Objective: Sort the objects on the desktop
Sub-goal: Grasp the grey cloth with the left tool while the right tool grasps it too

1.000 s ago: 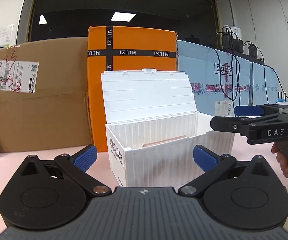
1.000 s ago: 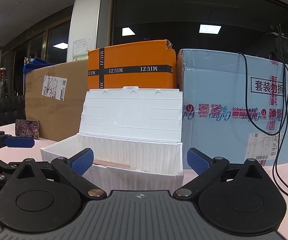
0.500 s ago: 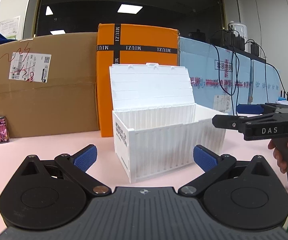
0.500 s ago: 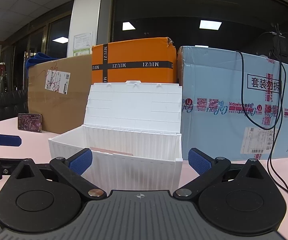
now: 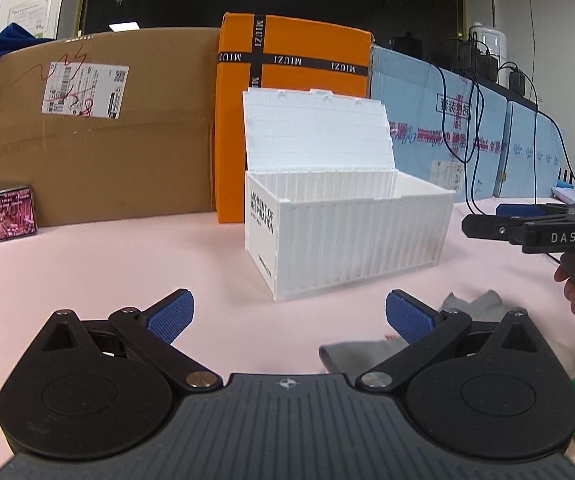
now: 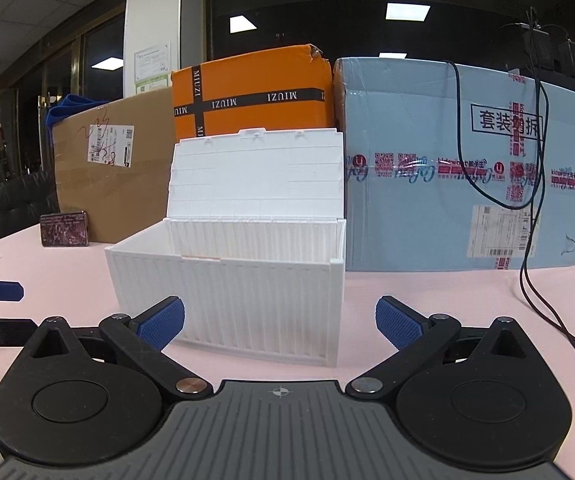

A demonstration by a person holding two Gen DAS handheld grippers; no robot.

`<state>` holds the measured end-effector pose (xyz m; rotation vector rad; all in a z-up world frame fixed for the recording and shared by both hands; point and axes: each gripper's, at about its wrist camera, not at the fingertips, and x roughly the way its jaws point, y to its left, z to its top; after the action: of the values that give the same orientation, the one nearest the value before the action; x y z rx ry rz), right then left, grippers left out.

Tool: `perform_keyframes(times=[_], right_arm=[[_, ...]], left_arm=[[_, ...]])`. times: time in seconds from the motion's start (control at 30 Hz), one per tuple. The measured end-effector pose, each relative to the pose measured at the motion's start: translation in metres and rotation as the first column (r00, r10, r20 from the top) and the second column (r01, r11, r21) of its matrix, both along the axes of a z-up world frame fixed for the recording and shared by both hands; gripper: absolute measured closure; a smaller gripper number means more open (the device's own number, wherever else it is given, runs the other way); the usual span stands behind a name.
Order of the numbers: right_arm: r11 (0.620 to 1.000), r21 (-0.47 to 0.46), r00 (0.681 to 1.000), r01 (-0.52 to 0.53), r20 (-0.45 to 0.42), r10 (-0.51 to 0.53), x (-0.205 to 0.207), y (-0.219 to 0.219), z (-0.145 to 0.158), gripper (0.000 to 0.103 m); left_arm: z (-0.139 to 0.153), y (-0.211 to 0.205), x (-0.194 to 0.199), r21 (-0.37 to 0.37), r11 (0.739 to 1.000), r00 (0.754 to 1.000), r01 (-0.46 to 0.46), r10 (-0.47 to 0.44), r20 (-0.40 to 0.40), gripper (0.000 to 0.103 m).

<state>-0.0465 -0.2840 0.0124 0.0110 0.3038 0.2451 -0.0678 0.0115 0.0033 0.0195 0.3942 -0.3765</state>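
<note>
White container box [image 5: 347, 236], lid up, stands on the pink tabletop [image 5: 107, 272] against an orange carton [image 5: 291, 80], between a brown carton [image 5: 99, 132] and a blue carton [image 6: 467, 168]. Left gripper [image 5: 289, 314] and right gripper [image 6: 279, 322] both gape wide, empty. Dark windows behind reflect ceiling lights.

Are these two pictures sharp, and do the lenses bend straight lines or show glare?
Left wrist view: sharp; the brown cardboard box bows from fisheye distortion, and ceiling lights reflect in the dark window. Right wrist view: also sharp; the white container box is evenly lit, and tape on the blue carton shows slight glare.
</note>
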Motion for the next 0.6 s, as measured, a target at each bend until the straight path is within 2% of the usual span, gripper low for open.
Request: perform_keyframes(times=[0.27, 0.4, 0.6], right_arm=[[1.0, 0.007, 0.997, -0.006, -0.083, 0.006, -0.021, -0.008, -0.011, 0.0], [1.0, 0.017, 0.991, -0.012, -0.13, 0.014, -0.031, -0.011, -0.017, 0.0], [0.999, 0.032, 0.982, -0.041, -0.185, 0.046, -0.037, -0.01, -0.024, 0.0]], left_arm=[[-0.004, -0.001, -0.023, -0.014, 0.999, 0.999, 0.029, -0.029, -0.045, 0.0], [-0.008, -0.005, -0.032, -0.008, 0.999, 0.994, 0.05, -0.051, -0.102, 0.0], [-0.021, -0.008, -0.038, -0.041, 0.997, 0.98, 0.068, -0.074, -0.184, 0.002]])
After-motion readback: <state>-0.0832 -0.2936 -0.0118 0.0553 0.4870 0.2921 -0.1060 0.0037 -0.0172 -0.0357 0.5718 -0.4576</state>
